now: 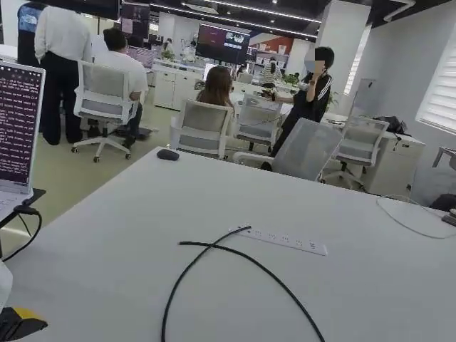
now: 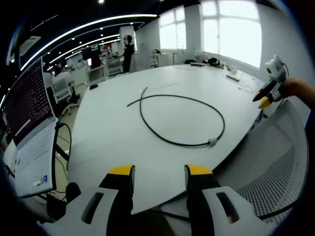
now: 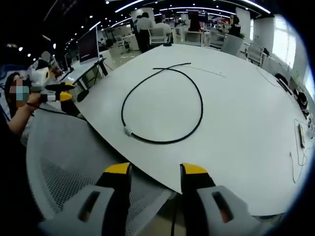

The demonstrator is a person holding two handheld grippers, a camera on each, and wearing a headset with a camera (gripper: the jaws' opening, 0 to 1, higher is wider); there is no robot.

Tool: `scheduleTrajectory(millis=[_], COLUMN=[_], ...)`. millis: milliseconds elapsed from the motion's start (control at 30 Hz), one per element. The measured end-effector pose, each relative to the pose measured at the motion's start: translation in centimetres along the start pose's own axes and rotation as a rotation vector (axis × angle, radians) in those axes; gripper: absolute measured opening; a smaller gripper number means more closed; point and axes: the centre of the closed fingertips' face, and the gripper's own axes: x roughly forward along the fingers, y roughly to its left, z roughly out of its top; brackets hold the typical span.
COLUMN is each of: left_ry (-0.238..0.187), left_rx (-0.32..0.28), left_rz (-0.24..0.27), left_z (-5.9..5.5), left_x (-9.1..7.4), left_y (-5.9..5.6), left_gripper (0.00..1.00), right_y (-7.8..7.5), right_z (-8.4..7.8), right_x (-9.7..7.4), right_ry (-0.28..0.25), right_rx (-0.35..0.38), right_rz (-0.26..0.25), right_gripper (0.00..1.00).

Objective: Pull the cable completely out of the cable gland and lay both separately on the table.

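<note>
A black cable (image 1: pixel 214 249) lies in a loose loop on the white table (image 1: pixel 107 249). In the left gripper view the cable (image 2: pixel 150 128) ends in a small grey cable gland (image 2: pixel 212 142) near the table's edge. My left gripper (image 2: pixel 160 172) stands open well short of it, nothing between its jaws. The right gripper view has the same cable (image 3: pixel 202 105) and the gland (image 3: pixel 128 132) at the near edge. My right gripper (image 3: pixel 155 169) is open and off the table. Each gripper shows in the other's view, the right gripper (image 2: pixel 268 96) and the left gripper (image 3: pixel 54 93), both held in hands.
A white power strip (image 1: pixel 281 240) lies beyond the loop. An open laptop (image 1: pixel 18 128) stands at the left, and a dark mouse (image 1: pixel 168 154) at the far edge. A mesh chair back (image 3: pixel 64 162) sits between the grippers and the table. People and chairs are behind.
</note>
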Motion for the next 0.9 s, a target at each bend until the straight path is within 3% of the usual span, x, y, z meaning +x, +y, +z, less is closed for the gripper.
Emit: scheduleTrajectory(millis=[900], left_ry=[0.011], left_rx=[-0.001], left_rz=[0.002], left_z=[-0.39], left_x=[-0.58], left_y=[0.64], left_gripper=[0.45], right_y=[0.75], right_z=[0.55], right_x=[0.63], right_ry=[0.015], right_rx=[-0.030], right_rz=[0.013], right_gripper=[0.42])
